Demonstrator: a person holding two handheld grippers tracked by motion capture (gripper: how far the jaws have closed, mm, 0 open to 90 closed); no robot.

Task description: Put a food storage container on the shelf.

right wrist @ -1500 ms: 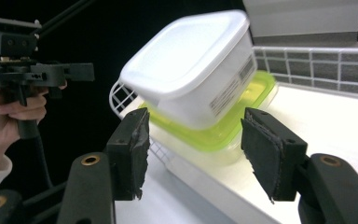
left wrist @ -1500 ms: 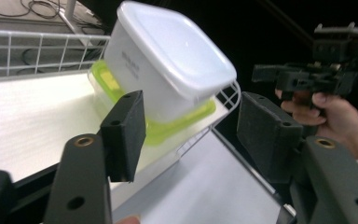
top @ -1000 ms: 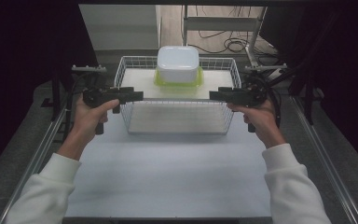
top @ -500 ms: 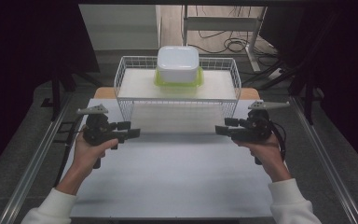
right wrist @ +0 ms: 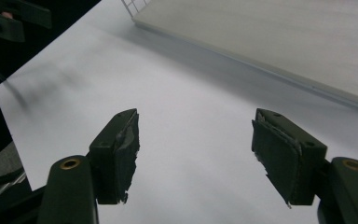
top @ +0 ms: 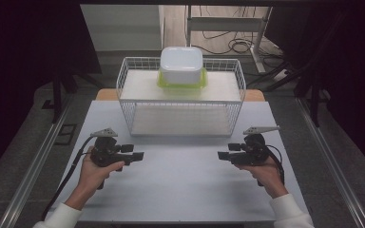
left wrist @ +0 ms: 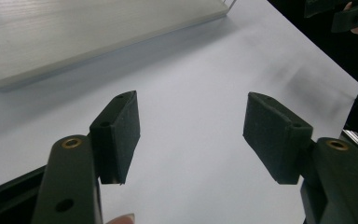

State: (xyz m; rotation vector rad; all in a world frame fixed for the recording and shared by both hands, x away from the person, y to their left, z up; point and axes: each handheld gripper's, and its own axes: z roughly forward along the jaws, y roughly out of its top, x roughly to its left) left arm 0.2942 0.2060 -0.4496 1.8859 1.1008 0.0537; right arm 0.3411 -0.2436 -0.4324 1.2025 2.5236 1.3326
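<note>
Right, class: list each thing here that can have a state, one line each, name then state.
left gripper: open, nothing between the jaws, low over the table
right gripper: open, empty, jaws have just been opening
wire basket: upright on the table
white container: lid on, on the basket's top

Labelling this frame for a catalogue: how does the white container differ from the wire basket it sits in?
The white container is solid and opaque with rounded corners; the wire basket is an open white grid you can see through. The container is small and sits at the basket's far side; the basket is much wider. The container rests upside down on a yellow-green lid; the basket stands open-topped on the table. Both are white and roughly rectangular.
</note>
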